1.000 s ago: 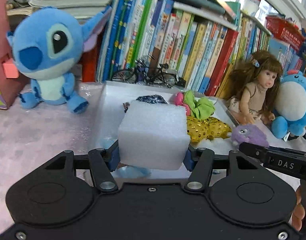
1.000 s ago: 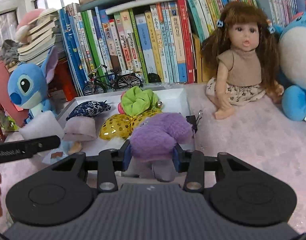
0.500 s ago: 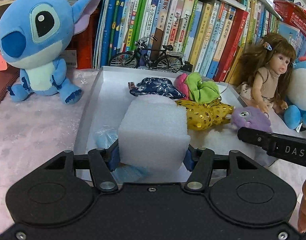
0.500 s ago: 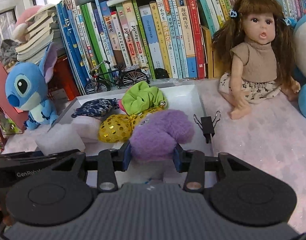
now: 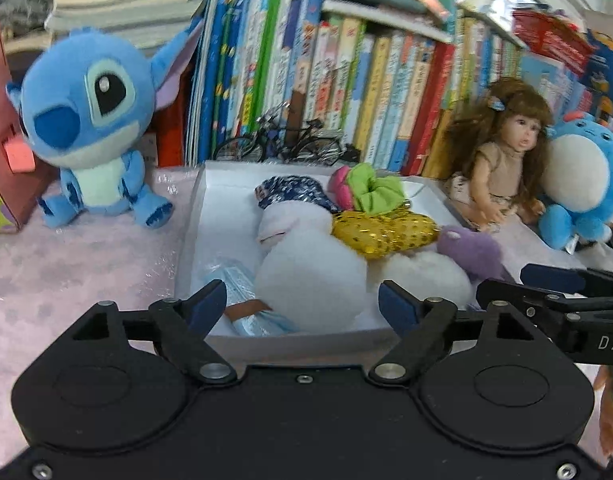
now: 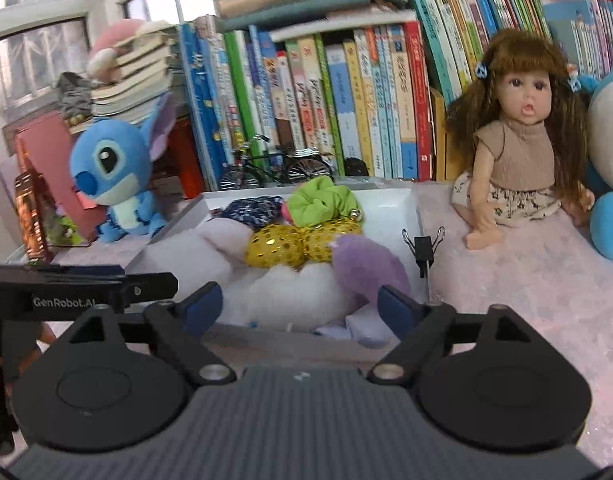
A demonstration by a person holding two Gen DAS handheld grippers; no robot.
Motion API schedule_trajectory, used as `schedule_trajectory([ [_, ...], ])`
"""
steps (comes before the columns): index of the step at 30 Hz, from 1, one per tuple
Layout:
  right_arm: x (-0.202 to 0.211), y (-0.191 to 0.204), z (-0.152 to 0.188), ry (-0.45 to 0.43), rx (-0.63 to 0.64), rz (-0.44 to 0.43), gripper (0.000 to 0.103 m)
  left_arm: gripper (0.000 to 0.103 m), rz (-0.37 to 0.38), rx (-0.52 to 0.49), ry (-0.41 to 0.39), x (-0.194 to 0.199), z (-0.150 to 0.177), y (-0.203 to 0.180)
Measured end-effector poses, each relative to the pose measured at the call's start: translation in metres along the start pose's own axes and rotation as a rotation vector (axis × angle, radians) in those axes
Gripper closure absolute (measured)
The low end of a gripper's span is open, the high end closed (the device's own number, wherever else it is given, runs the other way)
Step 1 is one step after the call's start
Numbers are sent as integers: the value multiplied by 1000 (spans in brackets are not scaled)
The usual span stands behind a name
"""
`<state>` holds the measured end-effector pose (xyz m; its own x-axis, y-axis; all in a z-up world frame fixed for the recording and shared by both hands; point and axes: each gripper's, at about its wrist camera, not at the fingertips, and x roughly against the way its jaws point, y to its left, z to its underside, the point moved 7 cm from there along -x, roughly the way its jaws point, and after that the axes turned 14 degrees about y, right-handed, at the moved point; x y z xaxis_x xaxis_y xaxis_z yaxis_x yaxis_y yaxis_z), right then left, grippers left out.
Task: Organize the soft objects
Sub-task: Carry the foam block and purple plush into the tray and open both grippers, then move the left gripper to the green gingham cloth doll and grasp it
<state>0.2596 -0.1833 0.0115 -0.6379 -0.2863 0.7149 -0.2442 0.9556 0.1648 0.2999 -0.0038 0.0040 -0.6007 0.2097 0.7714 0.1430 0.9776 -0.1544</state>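
Note:
A white tray (image 5: 194, 216) holds soft things: a white foam block (image 5: 310, 276), a purple plush (image 5: 472, 250), a gold sequin piece (image 5: 382, 232), a green scrunchie (image 5: 372, 192), a navy patterned pouch (image 5: 292, 194) and a white fluffy ball (image 5: 422, 276). My left gripper (image 5: 302, 304) is open and empty just in front of the foam block. My right gripper (image 6: 302, 304) is open and empty in front of the purple plush (image 6: 366, 266), which lies in the tray (image 6: 410, 204) beside the gold piece (image 6: 290, 246).
A blue Stitch plush (image 5: 90, 128) sits left of the tray. A doll (image 6: 518, 148) and a blue round plush (image 5: 582, 184) sit on the right. Books (image 5: 346, 80) and a toy bicycle (image 5: 282, 144) stand behind. A binder clip (image 6: 423, 246) is on the tray's right rim.
Both grippers have opened. The left let go of the foam block and the right let go of the purple plush; both now lie in the tray. Both grippers drew back a little.

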Motion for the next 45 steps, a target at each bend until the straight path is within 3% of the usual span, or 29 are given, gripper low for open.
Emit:
schedule_trajectory([
  [7,33,18,28,-52,113,9,0,17,48,-49,-46,44,23,-9],
  [19,61,50,87,-58,267,-11,0,15,152,-109,-37,87,87,-27],
  [30,58,67,130,-30,288,-20,0,15,164,-128,21,70,114,-40],
  [43,47,79,143,-15,296,-23,0,16,132,-118,38,51,115,-46],
  [45,48,80,144,-18,308,-18,0,21,131,-115,40,50,115,-46],
])
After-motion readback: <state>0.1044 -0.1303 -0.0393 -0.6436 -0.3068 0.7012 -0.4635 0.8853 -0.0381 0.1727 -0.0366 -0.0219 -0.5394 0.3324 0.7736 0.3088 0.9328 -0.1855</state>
